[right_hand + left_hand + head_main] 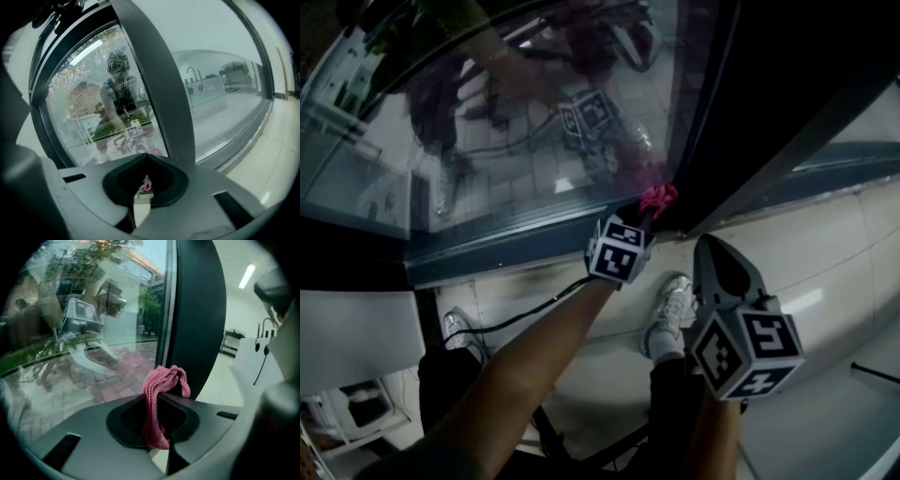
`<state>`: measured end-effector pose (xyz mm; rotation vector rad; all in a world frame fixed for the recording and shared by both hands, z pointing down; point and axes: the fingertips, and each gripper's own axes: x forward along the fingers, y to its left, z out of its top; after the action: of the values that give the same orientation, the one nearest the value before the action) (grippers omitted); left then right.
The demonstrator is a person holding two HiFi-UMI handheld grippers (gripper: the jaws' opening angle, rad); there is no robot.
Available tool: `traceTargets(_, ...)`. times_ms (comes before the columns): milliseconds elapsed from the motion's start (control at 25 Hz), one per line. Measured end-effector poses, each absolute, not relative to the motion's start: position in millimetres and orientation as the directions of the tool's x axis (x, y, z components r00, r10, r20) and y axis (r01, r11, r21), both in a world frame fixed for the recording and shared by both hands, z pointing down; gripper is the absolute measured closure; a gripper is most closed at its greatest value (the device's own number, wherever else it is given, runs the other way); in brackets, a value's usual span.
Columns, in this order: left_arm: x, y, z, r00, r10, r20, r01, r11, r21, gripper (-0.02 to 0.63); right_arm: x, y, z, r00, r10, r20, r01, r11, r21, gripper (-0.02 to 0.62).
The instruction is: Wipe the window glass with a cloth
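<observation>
Glass comes first on the left: the window glass (516,112) takes up the upper left of the head view, dim with reflections, above a dark lower rail (506,248).

The left forearm (534,366) runs up from the lower left, stretched forward and low, and carries the left gripper (645,217) to the pane's bottom right corner. Its 2 jaws are closed on a pink cloth (159,399). They pinch a narrow waist of it, so a loose fold flops over above the tips and a tail hangs below. In the head view the cloth (658,199) sits right where the glass meets the dark upright frame (722,122). Whether it presses on the pane or only hangs just beside it I cannot tell.

The cloth looks light, soft and limp, with a ribbed weave. It should drag across glass without scratching, but such a small bunch may fold back or slip. Gripping it deeper across the middle, with a fuller pad left proud of the tips, would probably wipe better.

Right of the frame, the right forearm (712,441) is drawn back toward the body. The right gripper (711,246) points forward over the pale floor (825,300) near a white shoe (675,309). In the right gripper view its jaws meet at the tips with nothing held.
</observation>
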<state>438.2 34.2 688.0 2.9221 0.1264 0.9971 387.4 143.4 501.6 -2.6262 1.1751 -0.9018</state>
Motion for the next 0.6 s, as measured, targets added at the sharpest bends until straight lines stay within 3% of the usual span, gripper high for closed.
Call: traceTargets(600, 351, -79, 677, 0.791, -0.055, 0.61, -0.161, -0.98, 0.121, 0.56, 344, 46, 510, 0.383, -0.776, 0.502, -0.715, -0.593, -0.371, 0.595)
